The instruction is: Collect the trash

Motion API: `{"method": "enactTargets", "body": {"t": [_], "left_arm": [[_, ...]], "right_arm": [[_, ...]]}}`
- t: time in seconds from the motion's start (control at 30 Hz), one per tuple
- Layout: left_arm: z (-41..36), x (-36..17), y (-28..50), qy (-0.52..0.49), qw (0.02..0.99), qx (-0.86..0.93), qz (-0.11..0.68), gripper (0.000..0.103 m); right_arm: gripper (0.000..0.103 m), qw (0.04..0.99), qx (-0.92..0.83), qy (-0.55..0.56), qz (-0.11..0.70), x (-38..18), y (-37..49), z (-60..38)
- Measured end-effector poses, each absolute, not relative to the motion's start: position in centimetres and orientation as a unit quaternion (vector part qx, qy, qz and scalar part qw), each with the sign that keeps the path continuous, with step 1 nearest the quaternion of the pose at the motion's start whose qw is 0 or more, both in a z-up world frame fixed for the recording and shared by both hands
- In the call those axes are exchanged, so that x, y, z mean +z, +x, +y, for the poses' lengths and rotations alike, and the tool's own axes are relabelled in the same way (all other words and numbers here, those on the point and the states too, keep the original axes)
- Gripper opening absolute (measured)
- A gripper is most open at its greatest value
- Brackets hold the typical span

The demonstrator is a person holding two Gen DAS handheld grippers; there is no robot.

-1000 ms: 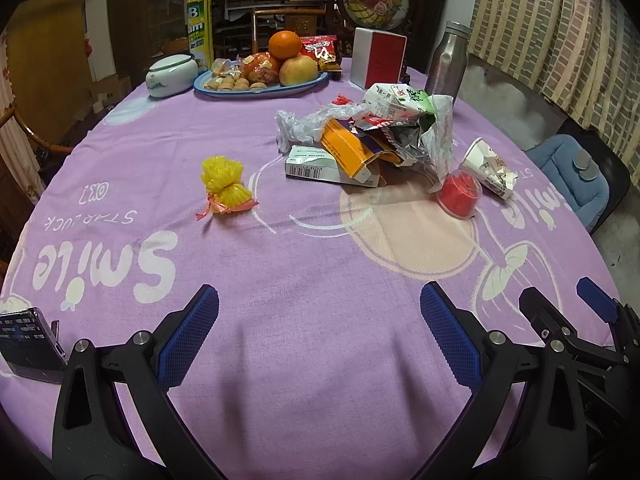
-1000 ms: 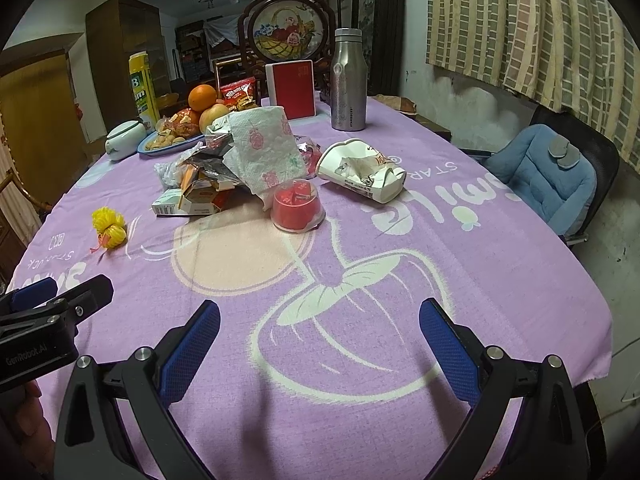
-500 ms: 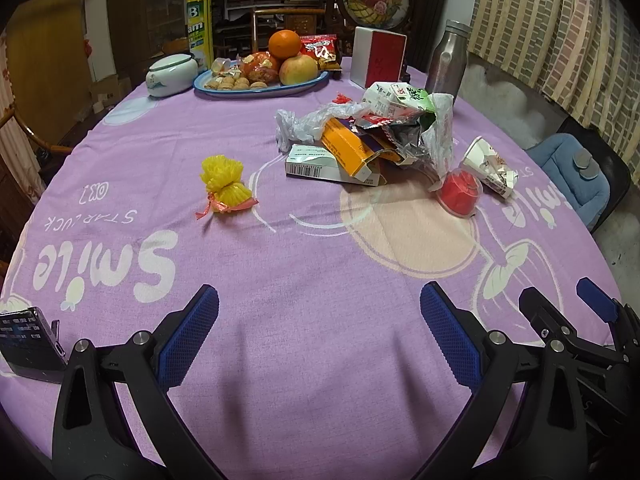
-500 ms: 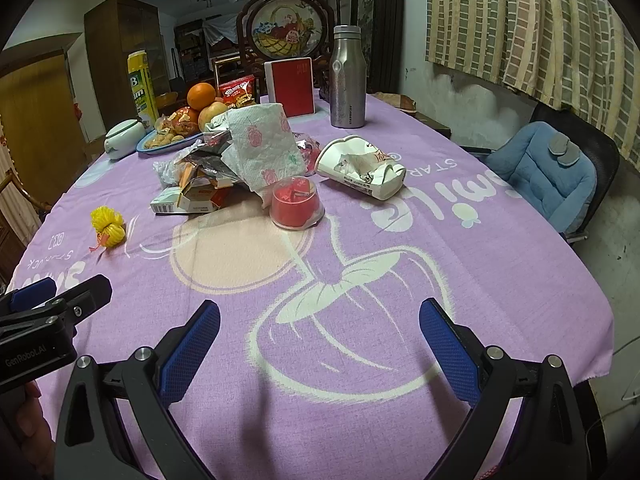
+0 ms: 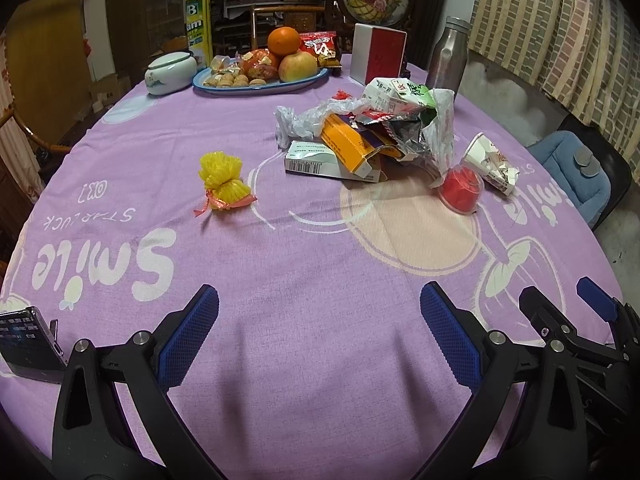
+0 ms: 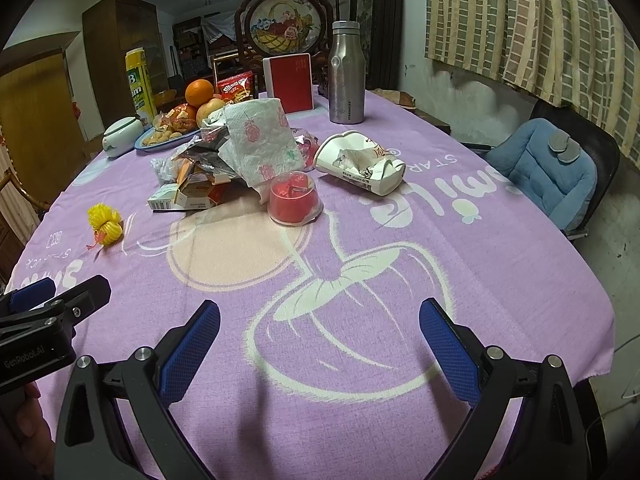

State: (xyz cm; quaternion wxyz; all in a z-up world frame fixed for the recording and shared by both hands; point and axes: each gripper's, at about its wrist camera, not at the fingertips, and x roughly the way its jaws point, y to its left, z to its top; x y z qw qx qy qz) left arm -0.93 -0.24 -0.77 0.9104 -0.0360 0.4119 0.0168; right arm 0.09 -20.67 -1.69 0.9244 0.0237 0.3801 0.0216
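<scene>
Purple "Smile" tablecloth (image 5: 320, 280), steel Starbucks bottle (image 6: 346, 74); left gripper (image 5: 316, 320) and right gripper (image 6: 320, 332) both spread wide

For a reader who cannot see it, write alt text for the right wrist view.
Open right gripper hovers over a purple tablecloth; ahead lie a trash pile, a red plastic cup and a crushed paper cup, untouched.

Purple tablecloth (image 5: 320, 280): big white "Smile" near left, smaller "STARLUCK" beside it, both upside down in left wrist view. Steel bottle (image 6: 346, 76), far right: "STARBUCKS" at base. Left gripper (image 6: 36, 296) body: "GenRobot.AI". Yellow box (image 5: 199, 24), far left: large "B", rest unclear.
</scene>
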Motion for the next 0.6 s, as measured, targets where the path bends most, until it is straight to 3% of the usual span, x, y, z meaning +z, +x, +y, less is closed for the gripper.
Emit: {"method": "enactTargets", "body": {"t": [0.6], "left_arm": [[1.2,-0.7,1.4,-0.047,0.895,-0.010,0.444,0.096]], "right_arm": [[0.098,0.922,0.017,0.025,0.387,-1.8,0.2,-21.1]]}}
